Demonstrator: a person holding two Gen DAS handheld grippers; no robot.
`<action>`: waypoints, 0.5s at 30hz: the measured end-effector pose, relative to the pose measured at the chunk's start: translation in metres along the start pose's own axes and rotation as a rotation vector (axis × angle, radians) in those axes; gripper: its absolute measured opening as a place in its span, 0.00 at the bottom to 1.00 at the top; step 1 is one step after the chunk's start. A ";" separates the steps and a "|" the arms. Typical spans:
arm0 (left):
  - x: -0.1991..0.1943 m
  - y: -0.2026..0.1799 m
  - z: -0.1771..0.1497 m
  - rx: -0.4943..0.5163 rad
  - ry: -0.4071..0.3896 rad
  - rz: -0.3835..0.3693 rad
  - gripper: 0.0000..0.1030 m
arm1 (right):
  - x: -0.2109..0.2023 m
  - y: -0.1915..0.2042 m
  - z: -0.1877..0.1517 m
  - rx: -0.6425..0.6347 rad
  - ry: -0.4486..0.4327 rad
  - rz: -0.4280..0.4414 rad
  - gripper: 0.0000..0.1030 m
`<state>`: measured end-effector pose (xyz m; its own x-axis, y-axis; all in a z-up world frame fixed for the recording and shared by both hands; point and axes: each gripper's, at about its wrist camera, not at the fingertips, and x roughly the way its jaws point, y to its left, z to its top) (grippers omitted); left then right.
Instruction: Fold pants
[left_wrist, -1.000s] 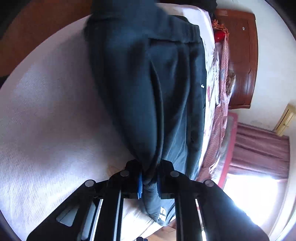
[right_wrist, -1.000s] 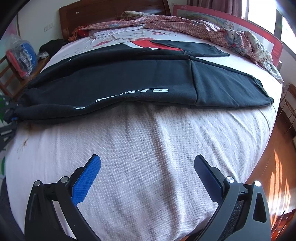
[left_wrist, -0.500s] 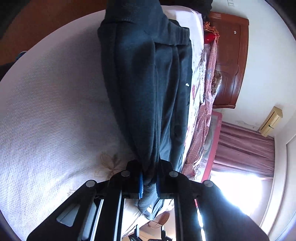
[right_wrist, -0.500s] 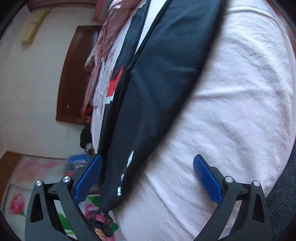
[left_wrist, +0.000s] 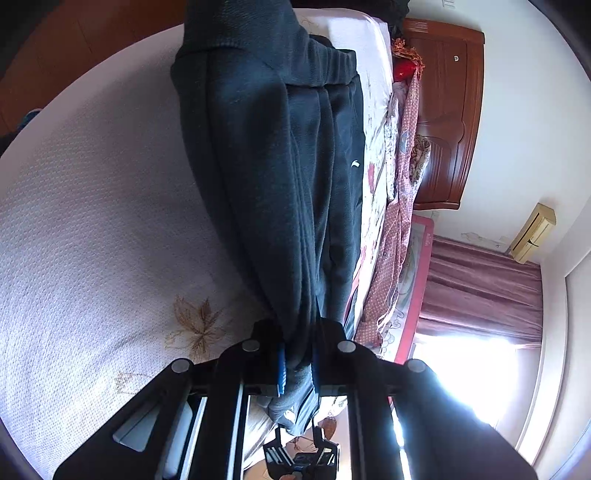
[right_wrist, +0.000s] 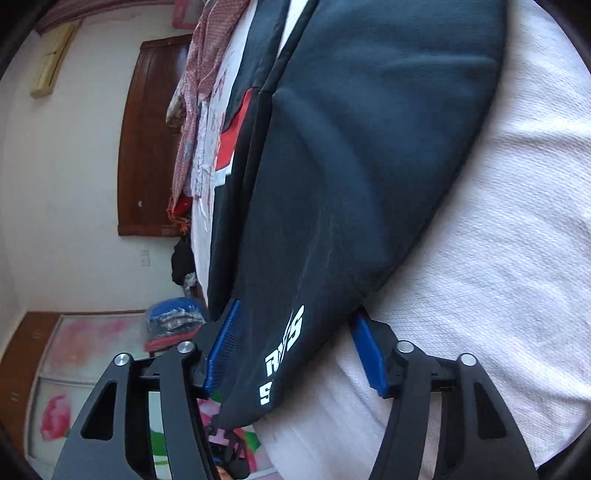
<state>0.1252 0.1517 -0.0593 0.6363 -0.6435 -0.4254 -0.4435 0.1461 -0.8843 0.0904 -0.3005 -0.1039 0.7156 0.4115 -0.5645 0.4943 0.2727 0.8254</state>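
Dark pants (left_wrist: 266, 166) lie stretched along the white bedspread (left_wrist: 92, 221). My left gripper (left_wrist: 297, 363) is shut on a bunched end of them, and the fabric runs away from the jaws to the ribbed waistband (left_wrist: 325, 70). In the right wrist view the pants (right_wrist: 351, 166) show white lettering (right_wrist: 284, 354) near their edge. My right gripper (right_wrist: 295, 332) is rolled on its side with that lettered edge between its blue pads (right_wrist: 221, 347). Its jaws are closing. A gap still shows, and one pad sits at the bedspread (right_wrist: 498, 277) under the fabric.
A second dark garment with a red patch (right_wrist: 231, 140) lies beyond the pants. A red patterned blanket (left_wrist: 402, 221) runs along the far side by a pink bed rail (left_wrist: 417, 280). A wooden headboard (left_wrist: 443, 110) stands against the wall. The bright window and curtain (left_wrist: 480, 288) are beyond the bed.
My right gripper has rolled onto its side and moved up to the lettered edge of the pants, its jaws narrowing around it. My left gripper keeps its grip and has turned a little.
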 end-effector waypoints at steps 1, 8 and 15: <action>0.000 -0.001 0.000 0.006 -0.003 -0.007 0.08 | 0.005 0.001 0.001 -0.008 0.012 -0.011 0.05; -0.018 -0.008 -0.012 0.116 -0.042 -0.028 0.07 | -0.021 0.024 0.005 -0.146 0.034 0.062 0.05; -0.062 -0.012 -0.055 0.182 -0.039 -0.006 0.07 | -0.056 0.026 0.002 -0.240 0.128 0.098 0.05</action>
<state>0.0559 0.1485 -0.0116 0.6637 -0.6160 -0.4243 -0.3203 0.2785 -0.9054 0.0642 -0.3180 -0.0509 0.6786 0.5482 -0.4889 0.2842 0.4178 0.8630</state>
